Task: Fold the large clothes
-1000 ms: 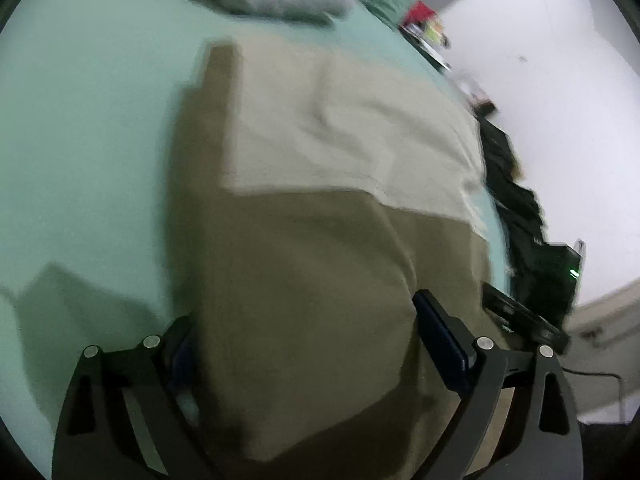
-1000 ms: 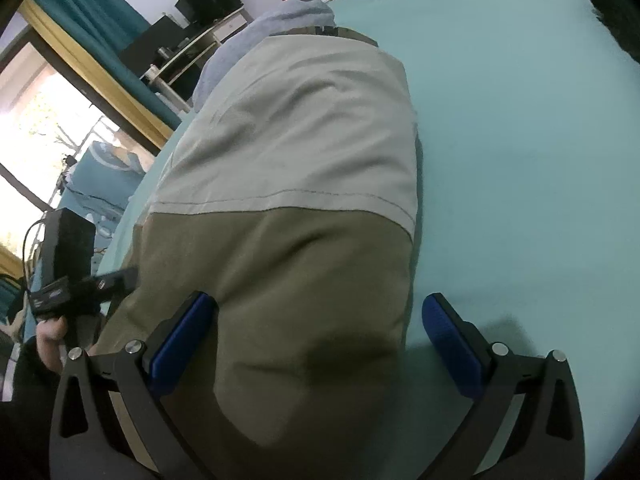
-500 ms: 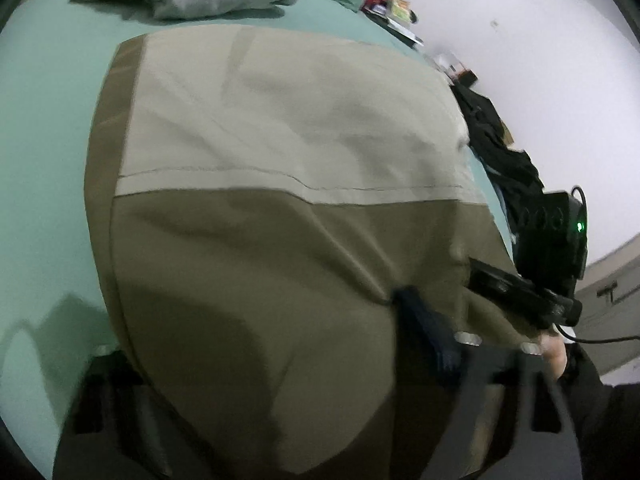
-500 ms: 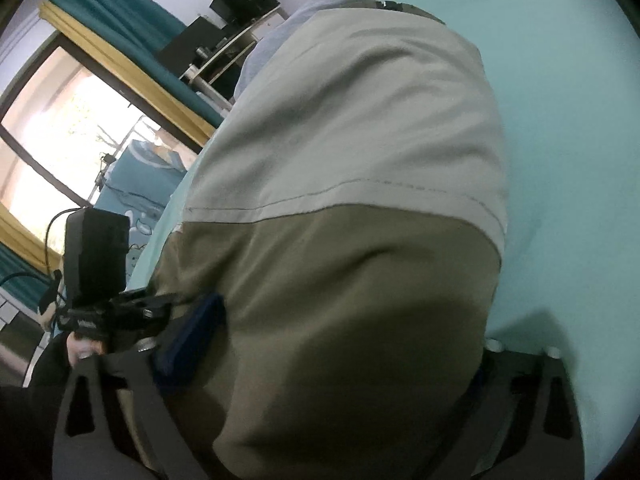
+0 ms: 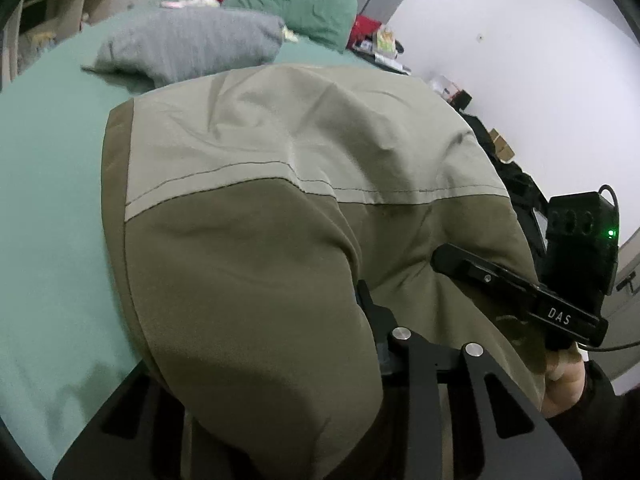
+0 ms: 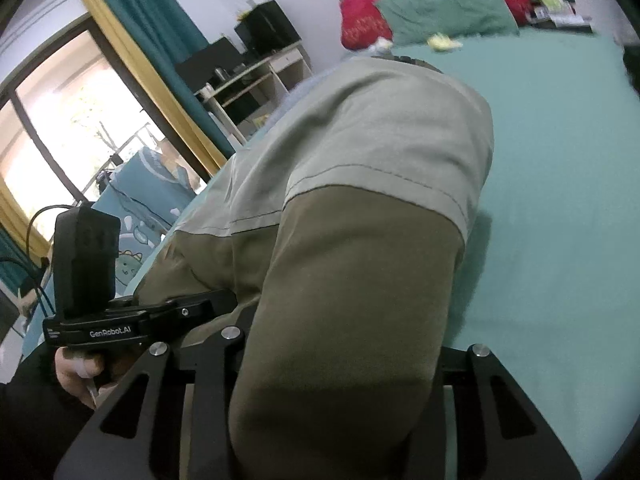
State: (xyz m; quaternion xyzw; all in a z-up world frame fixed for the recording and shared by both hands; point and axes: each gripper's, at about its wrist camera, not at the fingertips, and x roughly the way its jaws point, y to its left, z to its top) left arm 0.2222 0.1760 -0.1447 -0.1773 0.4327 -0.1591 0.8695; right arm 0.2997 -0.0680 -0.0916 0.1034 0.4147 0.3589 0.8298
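My left gripper (image 5: 280,392) is clamped on the near olive edge of the garment (image 5: 304,168). The cloth drapes over its fingers and hides them; only the black linkage plates show, drawn close together. My right gripper (image 6: 336,396) grips the same near edge at the other corner, its fingers likewise buried under the fabric with the linkages pulled inward. The garment is two-toned: olive toward me, pale grey-beige beyond a stitched seam. It is raised at my end and slopes forward and down onto the green bedsheet (image 6: 568,184) ahead of both tools. To the right of my left tool I see the right handset body and my right hand (image 5: 564,380). Beyond the garment lie a grey folded cloth (image 5: 188,48) and a green pillow (image 5: 292,4).
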